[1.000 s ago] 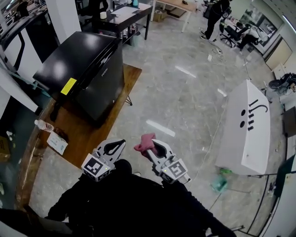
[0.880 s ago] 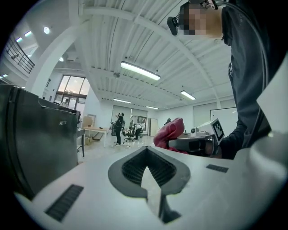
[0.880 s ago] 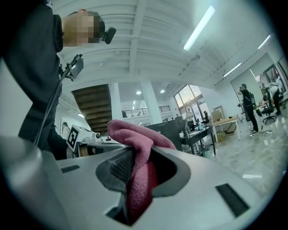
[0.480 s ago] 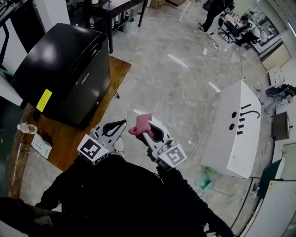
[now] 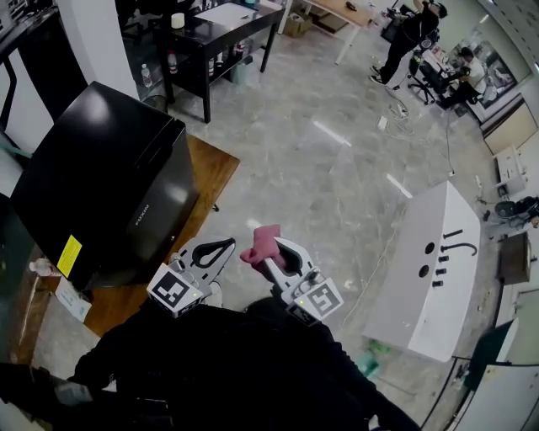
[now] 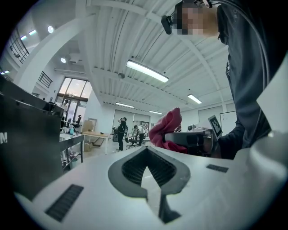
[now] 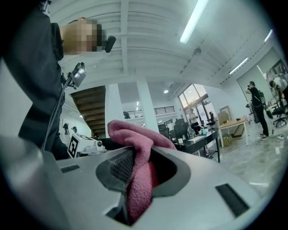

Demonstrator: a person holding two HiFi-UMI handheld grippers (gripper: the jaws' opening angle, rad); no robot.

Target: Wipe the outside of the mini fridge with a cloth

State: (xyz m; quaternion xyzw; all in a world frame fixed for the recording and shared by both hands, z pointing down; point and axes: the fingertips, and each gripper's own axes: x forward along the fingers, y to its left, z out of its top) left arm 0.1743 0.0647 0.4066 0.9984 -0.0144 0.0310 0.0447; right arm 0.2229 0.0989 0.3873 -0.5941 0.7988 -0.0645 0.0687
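Note:
The black mini fridge (image 5: 93, 185) stands on a wooden platform (image 5: 209, 168) at the left of the head view, a yellow label (image 5: 69, 255) on its near top edge. Its dark side also fills the left edge of the left gripper view as the fridge (image 6: 24, 143). My right gripper (image 5: 271, 245) is held in front of my body, to the right of the fridge and apart from it, shut on a pink cloth (image 5: 262, 242). The cloth (image 7: 137, 177) bunches between the jaws of the right gripper (image 7: 135, 157). My left gripper (image 5: 226, 244) hangs beside it, nearer the fridge. This left gripper (image 6: 146, 149) is shut with nothing in it.
A black desk (image 5: 210, 25) stands behind the fridge. A white cabinet (image 5: 429, 269) lies on the marble floor at the right. People (image 5: 414, 29) are at the far back right. A water bottle (image 5: 38, 268) and a small box (image 5: 72, 299) lie beside the fridge.
The head view has shifted, so the fridge now shows larger and closer at the left. Both grippers keep the same stance, and the right one still holds the pink cloth.

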